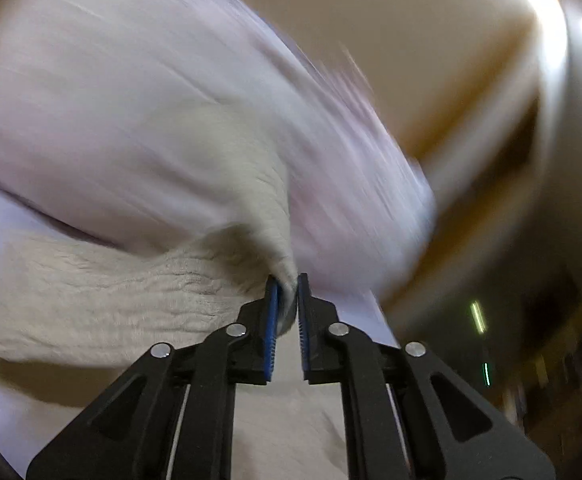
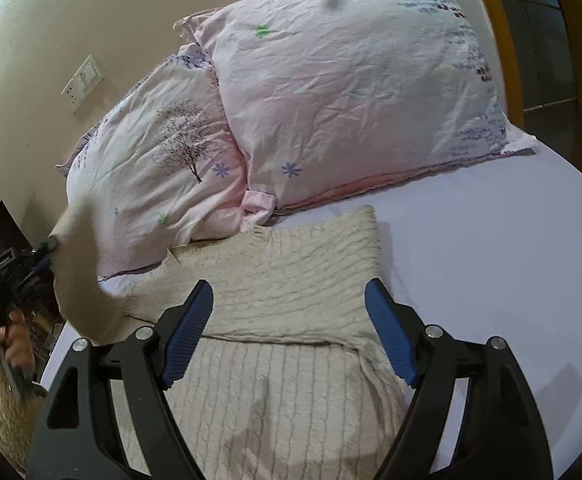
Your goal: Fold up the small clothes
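Lying on a pale lavender bedsheet (image 2: 491, 280) is a cream cable-knit sweater (image 2: 275, 280), chunky ribbed texture, looks pretty soft and thick. It's spread flat across the bed just below two pink floral pillows (image 2: 331, 92), with its top edge touching the nearer pillow. One part of it is already doubled over, so there's a clear fold line running across the middle. The right gripper (image 2: 289, 320) hovers right above the knit with its blue-padded fingers spread wide, nothing between them. The left gripper (image 1: 287, 300) has its fingers pinched nearly together on a bunched bit of the sweater's fabric, lifting that piece up off the sheet so it drapes down at the left side of the bed. Left wrist view is super motion-blurred, so the pillow behind is just a pink smear.
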The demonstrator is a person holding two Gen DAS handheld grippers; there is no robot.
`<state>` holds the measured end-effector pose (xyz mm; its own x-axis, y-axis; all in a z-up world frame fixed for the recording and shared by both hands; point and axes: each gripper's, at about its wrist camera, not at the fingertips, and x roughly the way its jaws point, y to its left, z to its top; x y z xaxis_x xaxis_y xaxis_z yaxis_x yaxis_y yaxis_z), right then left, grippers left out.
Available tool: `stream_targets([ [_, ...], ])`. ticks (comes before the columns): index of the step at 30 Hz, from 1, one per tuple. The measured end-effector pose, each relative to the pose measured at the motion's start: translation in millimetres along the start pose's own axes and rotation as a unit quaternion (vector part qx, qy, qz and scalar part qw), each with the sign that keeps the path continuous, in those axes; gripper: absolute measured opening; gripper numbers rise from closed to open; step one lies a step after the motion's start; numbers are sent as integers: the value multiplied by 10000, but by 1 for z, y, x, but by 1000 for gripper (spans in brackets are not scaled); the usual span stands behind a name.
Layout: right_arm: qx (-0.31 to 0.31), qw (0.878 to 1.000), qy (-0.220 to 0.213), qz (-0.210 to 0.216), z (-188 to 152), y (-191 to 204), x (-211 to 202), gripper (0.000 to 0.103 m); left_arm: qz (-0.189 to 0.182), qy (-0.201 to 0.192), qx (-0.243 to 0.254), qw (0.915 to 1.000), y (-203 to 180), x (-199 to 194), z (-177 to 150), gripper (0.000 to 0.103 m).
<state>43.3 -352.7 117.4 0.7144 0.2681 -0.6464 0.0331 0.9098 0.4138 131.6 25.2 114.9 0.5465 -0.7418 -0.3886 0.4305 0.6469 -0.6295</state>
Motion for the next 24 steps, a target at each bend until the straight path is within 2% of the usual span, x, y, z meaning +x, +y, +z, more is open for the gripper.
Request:
stream_targets([
  [2, 84, 9999, 86, -67, -4, -6, -5, 78, -131, 804, 326, 9961, -26, 42, -27, 13],
  [4, 99, 9999, 90, -34, -7, -12, -19, 78, -49, 1058, 476, 9932, -32, 45, -46, 13],
  [6, 12, 10000, 91, 16, -12, -18, -37, 86, 110, 1014, 536, 9933, -26, 19, -60, 14],
  [8, -53, 9993, 200, 314, -21, -25, -57, 89, 246, 877, 495, 9946, -17, -20, -72, 19],
  [9, -47, 9975, 345, 612, -29, -29, -69, 89, 298, 823, 465, 9951, -12, -39, -78, 23],
  [11, -21, 9931, 558, 1027, -41, -36, -84, 89, 500, 701, 395, 9955, 1, -79, -91, 50],
  [12, -16, 9902, 664, 1225, -48, -39, -92, 89, 661, 612, 330, 9954, 7, -107, -103, 56],
  [13, -20, 9855, 820, 1488, -58, -42, -103, 89, 750, 581, 257, 9952, 13, -126, -110, 61],
  [15, -31, 9781, 1087, 1772, -76, -47, -118, 89, 824, 523, -29, 9952, 25, -166, -133, 62],
  [18, 50, 9613, 1943, 1952, -114, -58, -131, 89, 904, 485, -496, 9935, 48, -219, -181, 73],
  [20, 223, 9548, 2350, 1808, -133, -67, -126, 89, 1041, 537, -712, 9906, 60, -237, -208, 75],
  [22, 682, 9438, 2727, 1738, -151, -81, -111, 89, 943, 654, -871, 9896, 67, -236, -224, 75],
  [23, 965, 9363, 2853, 1807, -159, -89, -100, 87, 848, 744, -946, 9891, 72, -232, -235, 75],
  [24, 1199, 9296, 2896, 1940, -166, -95, -92, 81, 821, 801, -996, 9884, 75, -226, -240, 75],
])
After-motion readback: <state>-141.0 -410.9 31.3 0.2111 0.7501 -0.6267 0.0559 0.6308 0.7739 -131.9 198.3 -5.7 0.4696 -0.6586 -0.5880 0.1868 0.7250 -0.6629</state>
